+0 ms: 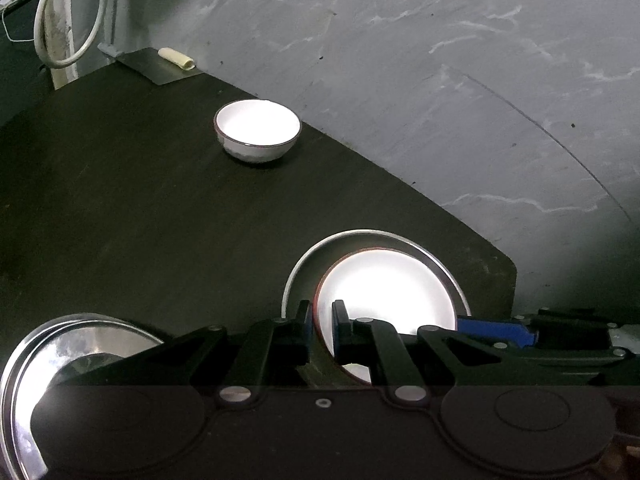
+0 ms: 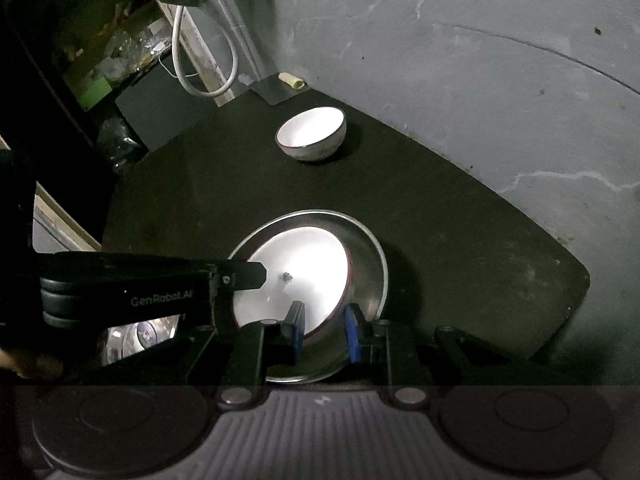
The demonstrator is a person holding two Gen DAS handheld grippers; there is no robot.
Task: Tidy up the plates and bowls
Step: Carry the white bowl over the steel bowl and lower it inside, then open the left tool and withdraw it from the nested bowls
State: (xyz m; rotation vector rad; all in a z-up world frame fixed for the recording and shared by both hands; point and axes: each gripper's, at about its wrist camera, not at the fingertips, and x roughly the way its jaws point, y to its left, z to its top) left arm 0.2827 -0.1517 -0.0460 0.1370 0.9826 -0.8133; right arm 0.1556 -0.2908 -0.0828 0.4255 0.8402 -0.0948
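Note:
A white plate (image 1: 388, 288) with a red rim lies tilted inside a steel plate (image 1: 320, 252) on the dark table (image 1: 120, 220). My left gripper (image 1: 322, 320) is shut on the white plate's near-left rim; in the right wrist view it (image 2: 248, 274) reaches in from the left. My right gripper (image 2: 324, 330) straddles the steel plate's (image 2: 368, 268) near rim, and the white plate's (image 2: 304, 268) edge also sits between its blue pads (image 2: 352, 332). A white bowl (image 1: 258, 130) (image 2: 312, 132) stands upright near the table's far edge.
More shiny steel plates (image 1: 60, 360) (image 2: 132, 336) sit at the table's near left. The table's cut corner (image 2: 576, 276) drops to a grey floor (image 1: 440, 80). A white cable (image 1: 68, 20) and a yellowish roll (image 1: 176, 58) lie beyond the far corner.

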